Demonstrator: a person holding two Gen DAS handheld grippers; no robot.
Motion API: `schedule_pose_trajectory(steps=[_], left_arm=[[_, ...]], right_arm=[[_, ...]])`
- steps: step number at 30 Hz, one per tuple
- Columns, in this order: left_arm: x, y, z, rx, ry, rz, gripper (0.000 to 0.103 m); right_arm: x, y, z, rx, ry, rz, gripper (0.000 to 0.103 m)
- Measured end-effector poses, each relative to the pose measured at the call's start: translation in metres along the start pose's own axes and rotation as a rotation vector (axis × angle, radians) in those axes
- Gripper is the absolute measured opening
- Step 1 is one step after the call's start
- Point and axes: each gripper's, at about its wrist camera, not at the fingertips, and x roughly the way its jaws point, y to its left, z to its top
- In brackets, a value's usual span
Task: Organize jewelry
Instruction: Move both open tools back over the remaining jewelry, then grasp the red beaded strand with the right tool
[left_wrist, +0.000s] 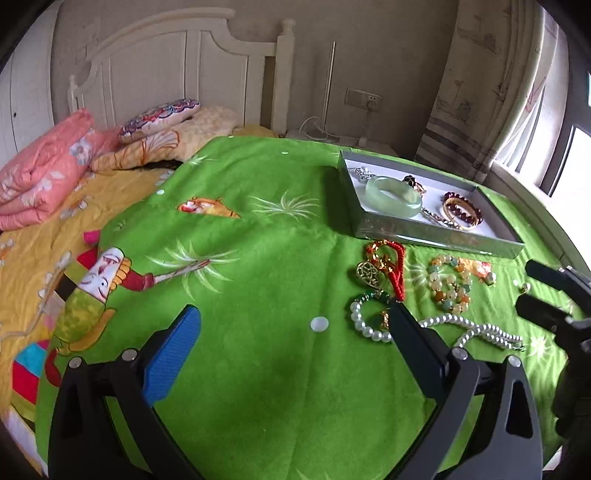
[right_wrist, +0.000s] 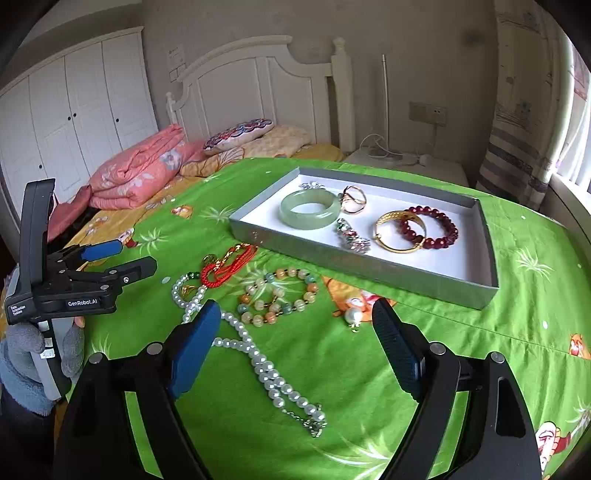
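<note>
A grey tray (right_wrist: 369, 275) with a white floor holds a jade bangle (right_wrist: 309, 208), a gold bangle (right_wrist: 388, 243), a dark red bead bracelet (right_wrist: 448, 230), a ring (right_wrist: 354, 199) and a silver chain (right_wrist: 352, 236). On the green cloth in front of it lie a pearl necklace (right_wrist: 266, 365), a multicoloured bead bracelet (right_wrist: 277, 295), a red cord pendant (right_wrist: 229, 266) and a loose pearl earring (right_wrist: 353, 315). My right gripper (right_wrist: 295, 332) is open above the pearl necklace. My left gripper (left_wrist: 295, 325) is open and empty, left of the jewelry (left_wrist: 373, 295).
The green cloth (left_wrist: 258, 229) covers a bed. A pink quilt (left_wrist: 44, 166) and pillows (left_wrist: 162, 118) lie at the far left by a white headboard (left_wrist: 184, 62). A nightstand (right_wrist: 406, 162) and curtain (right_wrist: 524, 110) stand behind the tray.
</note>
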Motion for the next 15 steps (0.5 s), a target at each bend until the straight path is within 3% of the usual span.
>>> schedule_pose_trajectory(steps=[4,9,11,15], left_arm=[[0.004,0.020,-0.002,-0.095,0.019,-0.079,0.100],[0.005,0.031,-0.002,-0.153,0.022,-0.122,0.100],[0.002,0.035,-0.003,-0.177,0.001,-0.126,0.100],[-0.001,0.043,-0.003,-0.231,-0.011,-0.158,0.100]], right_arm=[[0.015,0.027,-0.004,-0.053,0.038,-0.009,0.082],[0.033,0.057,-0.001,-0.124,0.093,-0.009,0.081],[0.042,0.064,0.007,-0.131,0.116,-0.004,0.074],[0.063,0.062,0.032,-0.101,0.130,-0.019,0.047]])
